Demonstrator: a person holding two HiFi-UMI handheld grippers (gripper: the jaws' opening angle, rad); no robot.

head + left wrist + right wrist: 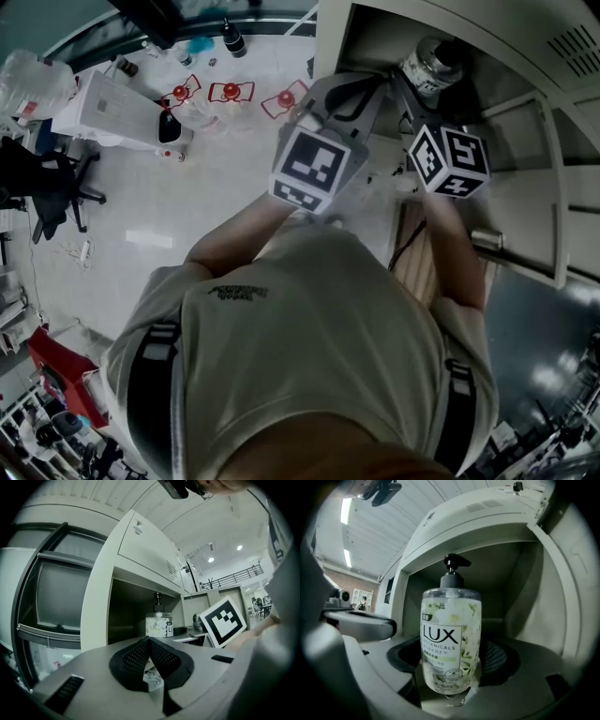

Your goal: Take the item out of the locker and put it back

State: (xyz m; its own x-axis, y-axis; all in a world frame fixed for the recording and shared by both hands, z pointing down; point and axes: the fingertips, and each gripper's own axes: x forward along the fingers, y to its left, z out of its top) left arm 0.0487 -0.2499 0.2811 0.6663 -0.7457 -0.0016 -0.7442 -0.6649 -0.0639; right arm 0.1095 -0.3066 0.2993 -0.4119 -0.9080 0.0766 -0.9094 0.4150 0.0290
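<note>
Not back yet
My right gripper (452,660) clamps the clear pump-top soap bottle (451,634) at the grey metal locker (511,578) mouth; left gripper (150,649) jaws together.

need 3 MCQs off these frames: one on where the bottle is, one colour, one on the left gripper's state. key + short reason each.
1. Where is the pump bottle?
A) between the jaws of the right gripper
B) lying on the floor
C) on a chair

2. What colour is the bottle's pump head?
A) white
B) black
C) red

3. How do the jaws of the left gripper stand?
A) wide apart
B) clamped on the bottle
C) tips together, holding nothing

Key:
1 A: the right gripper view shows the bottle upright between that gripper's two jaws.
2 B: the pump head reads black above the clear, flower-printed body.
3 C: the left gripper view shows the jaw tips meeting with nothing gripped.
</note>
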